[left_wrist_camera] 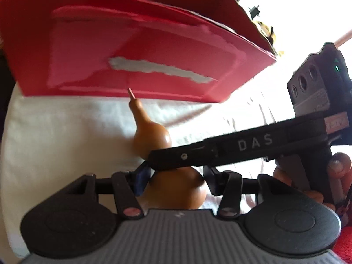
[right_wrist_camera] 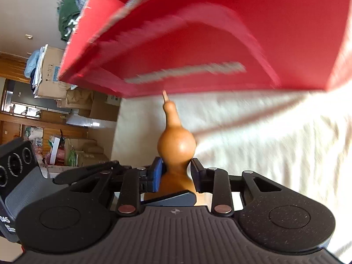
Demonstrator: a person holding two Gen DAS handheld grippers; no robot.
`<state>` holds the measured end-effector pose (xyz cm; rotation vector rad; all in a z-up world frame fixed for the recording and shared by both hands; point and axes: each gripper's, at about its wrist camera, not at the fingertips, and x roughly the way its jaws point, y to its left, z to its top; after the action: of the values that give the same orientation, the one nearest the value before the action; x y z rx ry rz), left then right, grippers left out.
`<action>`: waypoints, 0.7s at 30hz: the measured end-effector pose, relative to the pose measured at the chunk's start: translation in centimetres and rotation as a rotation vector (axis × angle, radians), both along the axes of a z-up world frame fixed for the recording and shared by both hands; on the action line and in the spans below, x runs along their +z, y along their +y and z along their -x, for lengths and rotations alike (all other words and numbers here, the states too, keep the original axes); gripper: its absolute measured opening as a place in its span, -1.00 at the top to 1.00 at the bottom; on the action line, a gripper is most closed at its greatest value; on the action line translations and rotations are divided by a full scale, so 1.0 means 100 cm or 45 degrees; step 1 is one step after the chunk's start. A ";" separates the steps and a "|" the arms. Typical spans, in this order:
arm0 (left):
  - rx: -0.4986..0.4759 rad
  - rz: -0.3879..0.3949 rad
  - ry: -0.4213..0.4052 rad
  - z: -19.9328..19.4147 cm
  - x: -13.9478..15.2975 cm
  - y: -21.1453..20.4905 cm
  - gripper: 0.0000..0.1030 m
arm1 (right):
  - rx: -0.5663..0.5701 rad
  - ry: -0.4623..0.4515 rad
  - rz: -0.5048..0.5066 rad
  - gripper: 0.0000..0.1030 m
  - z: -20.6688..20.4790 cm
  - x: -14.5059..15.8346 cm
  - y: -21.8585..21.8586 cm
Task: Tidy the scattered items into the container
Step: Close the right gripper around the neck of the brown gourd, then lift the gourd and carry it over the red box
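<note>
A tan bottle gourd (left_wrist_camera: pixel 154 136) with a thin stem stands over a white cloth (left_wrist_camera: pixel 66 143), its stem tip pointing at the side of a red cardboard box (left_wrist_camera: pixel 132 44) with a torn grey strip. My left gripper (left_wrist_camera: pixel 176 176) is shut on the gourd's lower bulb. One finger of my right gripper (left_wrist_camera: pixel 220 151) crosses in front of it. In the right wrist view my right gripper (right_wrist_camera: pixel 176 169) is shut on the waist of the gourd (right_wrist_camera: pixel 176 145), under the red box (right_wrist_camera: pixel 220 33). A left finger (right_wrist_camera: pixel 171 198) shows below the waist.
A hand (left_wrist_camera: pixel 338 169) holds the right gripper's handle. Stacked cardboard boxes (right_wrist_camera: pixel 52 70), piled clothes (right_wrist_camera: pixel 68 17) and wooden furniture fill the room beyond the white cloth (right_wrist_camera: pixel 264 143). Black and yellow objects (left_wrist_camera: pixel 264 28) lie past the box's far corner.
</note>
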<state>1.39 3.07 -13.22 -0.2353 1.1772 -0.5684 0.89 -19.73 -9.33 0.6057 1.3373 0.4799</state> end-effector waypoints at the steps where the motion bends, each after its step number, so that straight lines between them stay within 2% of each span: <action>1: -0.011 -0.005 -0.005 0.001 0.001 -0.006 0.03 | -0.012 0.004 -0.004 0.39 0.002 0.000 -0.006; 6: -0.088 -0.036 -0.052 0.009 0.009 -0.036 0.03 | -0.048 -0.006 -0.013 0.40 0.015 0.007 -0.028; 10: -0.194 -0.070 -0.114 0.017 0.022 -0.066 0.03 | -0.095 -0.021 -0.045 0.41 0.027 0.017 -0.052; 14: -0.304 -0.055 -0.145 0.024 0.034 -0.084 0.03 | -0.153 -0.041 -0.062 0.41 0.042 0.028 -0.081; 21: -0.443 0.001 -0.256 0.031 0.069 -0.137 0.05 | -0.356 -0.118 -0.102 0.41 0.076 0.051 -0.132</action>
<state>-1.67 -10.67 -6.32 0.0289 1.0269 -0.8766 -6.72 -32.88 -4.23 0.8142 1.1283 0.3302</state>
